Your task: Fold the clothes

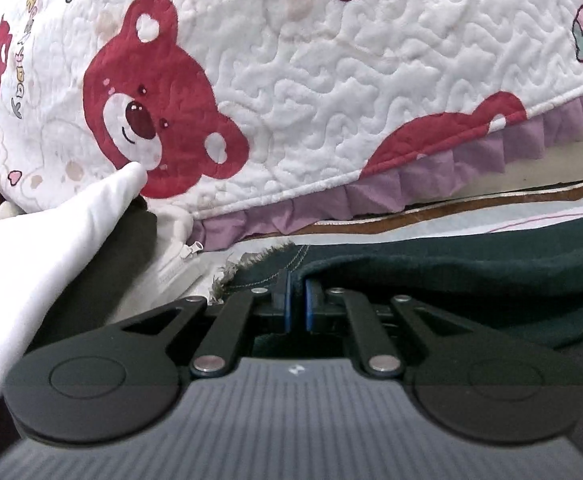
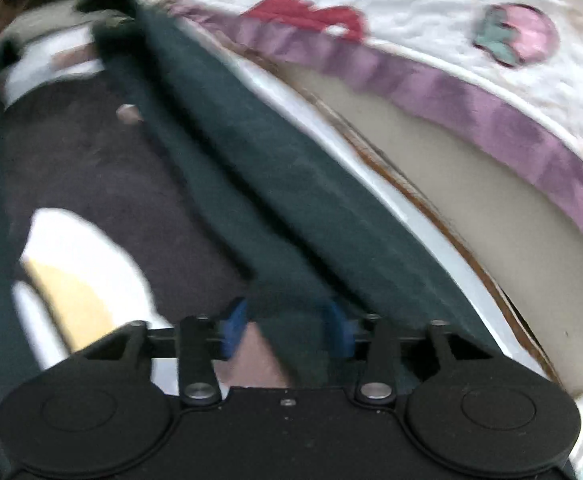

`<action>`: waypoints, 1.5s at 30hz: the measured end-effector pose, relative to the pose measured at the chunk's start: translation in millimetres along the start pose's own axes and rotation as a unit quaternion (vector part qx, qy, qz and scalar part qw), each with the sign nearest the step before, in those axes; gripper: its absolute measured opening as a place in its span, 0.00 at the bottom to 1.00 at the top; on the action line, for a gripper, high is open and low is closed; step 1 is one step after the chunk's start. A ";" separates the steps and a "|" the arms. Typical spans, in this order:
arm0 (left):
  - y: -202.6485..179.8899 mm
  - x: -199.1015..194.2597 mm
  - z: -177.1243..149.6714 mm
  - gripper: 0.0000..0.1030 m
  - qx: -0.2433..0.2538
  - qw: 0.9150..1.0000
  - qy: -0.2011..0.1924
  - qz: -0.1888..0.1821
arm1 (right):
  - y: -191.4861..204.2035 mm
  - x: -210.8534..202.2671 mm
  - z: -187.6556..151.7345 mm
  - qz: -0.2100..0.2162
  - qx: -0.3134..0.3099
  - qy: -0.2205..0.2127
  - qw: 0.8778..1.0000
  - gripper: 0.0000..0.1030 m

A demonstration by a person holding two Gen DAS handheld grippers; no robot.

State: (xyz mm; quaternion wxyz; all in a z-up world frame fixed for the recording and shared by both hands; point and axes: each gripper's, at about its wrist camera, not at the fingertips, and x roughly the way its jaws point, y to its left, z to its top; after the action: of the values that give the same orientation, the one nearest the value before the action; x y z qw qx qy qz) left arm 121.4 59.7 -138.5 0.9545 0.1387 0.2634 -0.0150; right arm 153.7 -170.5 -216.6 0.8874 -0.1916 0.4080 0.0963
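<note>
A dark green garment (image 1: 451, 272) with a frayed, stitched edge lies across the bed in front of me. My left gripper (image 1: 297, 300) is shut on that garment's edge, its blue pads pressed close with fabric between them. In the blurred right wrist view, the same dark green garment (image 2: 251, 168) runs diagonally with a dark inner side (image 2: 103, 168) and a white and yellow print (image 2: 79, 272). My right gripper (image 2: 287, 330) stands open, its blue pads well apart, with a fold of green cloth lying between them.
A white quilted cover with red bear prints (image 1: 291, 80) and a purple frill (image 1: 431, 172) rises behind the garment. A white cloth (image 1: 51, 248) lies at the left. The quilted cover's purple frill (image 2: 451, 96) and the pale mattress side (image 2: 471, 208) fill the right.
</note>
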 end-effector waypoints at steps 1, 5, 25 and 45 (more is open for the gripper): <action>-0.7 -1.8 0.6 0.06 0.000 1.000 -0.006 0.001 | -4.4 3.6 1.3 0.001 0.021 -0.004 1.000 0.61; -0.5 -11.4 7.7 0.06 -0.002 1.000 -0.030 -0.002 | -20.8 18.2 8.1 0.018 0.100 -0.017 0.995 0.63; 38.8 51.6 123.4 0.23 -0.149 0.987 0.048 -0.021 | -61.7 -28.6 -18.0 0.310 0.198 -0.042 0.929 0.18; 68.4 4.8 -16.0 0.55 -0.262 0.953 0.137 0.060 | -295.8 -136.4 -181.7 -0.269 0.441 0.014 0.856 0.63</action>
State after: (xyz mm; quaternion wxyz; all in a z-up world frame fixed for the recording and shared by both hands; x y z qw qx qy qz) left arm 124.6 130.0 -136.5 0.9114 -0.1002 0.3771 0.1310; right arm 37.2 -517.1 -143.3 0.8646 0.1167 0.3523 -0.3386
